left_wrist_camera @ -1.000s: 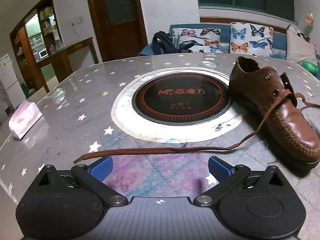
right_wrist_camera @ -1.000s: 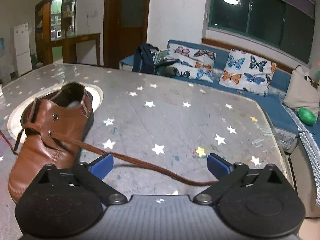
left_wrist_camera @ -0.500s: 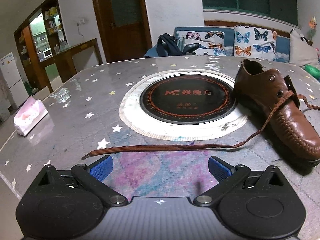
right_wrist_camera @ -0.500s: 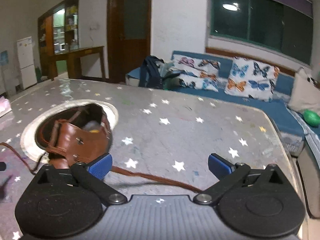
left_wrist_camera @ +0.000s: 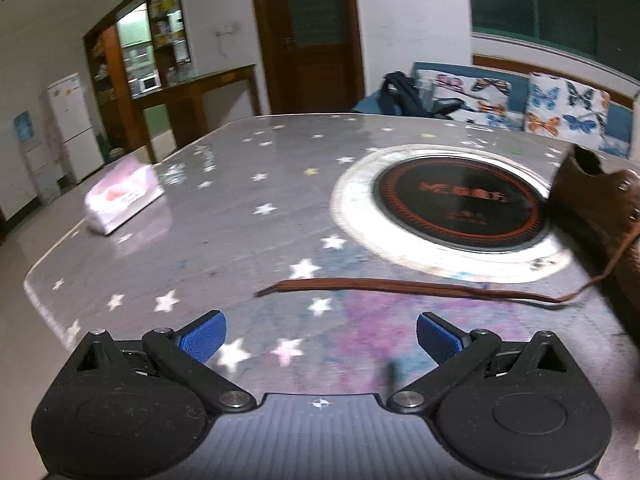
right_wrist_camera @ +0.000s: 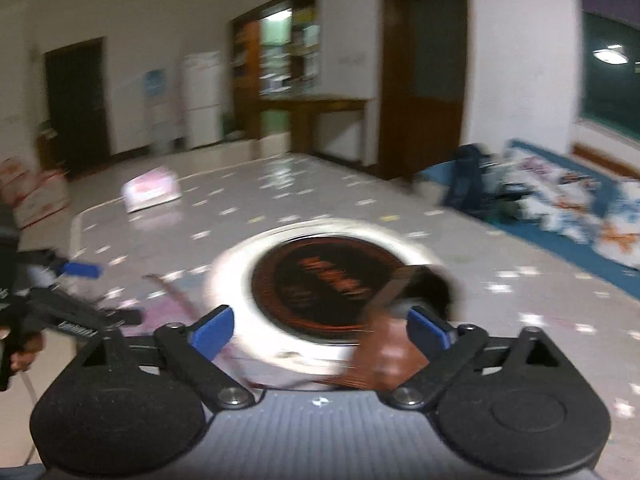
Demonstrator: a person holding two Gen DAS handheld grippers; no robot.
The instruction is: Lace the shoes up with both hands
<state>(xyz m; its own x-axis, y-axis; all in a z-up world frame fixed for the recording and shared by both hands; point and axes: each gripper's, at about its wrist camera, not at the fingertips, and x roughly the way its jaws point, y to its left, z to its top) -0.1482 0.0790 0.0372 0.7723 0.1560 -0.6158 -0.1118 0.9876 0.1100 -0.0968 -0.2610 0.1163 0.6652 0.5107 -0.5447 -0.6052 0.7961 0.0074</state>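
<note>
A brown leather shoe [left_wrist_camera: 600, 208] stands at the right edge of the left wrist view, beside the round black cooker plate [left_wrist_camera: 460, 208]. Its brown lace [left_wrist_camera: 400, 286] lies stretched across the starry table, just beyond my left gripper [left_wrist_camera: 320, 338], which is open and empty. The right wrist view is blurred by motion. My right gripper [right_wrist_camera: 320, 330] has its jaws closing, wide apart with nothing pressed between the pads. There the shoe [right_wrist_camera: 396, 320] sits just past the right finger. The left gripper [right_wrist_camera: 106, 292] and a hand [right_wrist_camera: 24, 348] show at far left, near the lace end [right_wrist_camera: 172, 290].
A pink tissue pack [left_wrist_camera: 124, 196] lies near the table's left edge [left_wrist_camera: 40, 268]. Behind the table stand a sofa with butterfly cushions [left_wrist_camera: 560, 112], a dark bag [left_wrist_camera: 404, 92], a wooden door and a fridge [left_wrist_camera: 72, 124].
Both views have swung left. The shoe slid to the right edge of the left view. The right view now faces the cooker plate and the left gripper, and its jaws have narrowed slightly.
</note>
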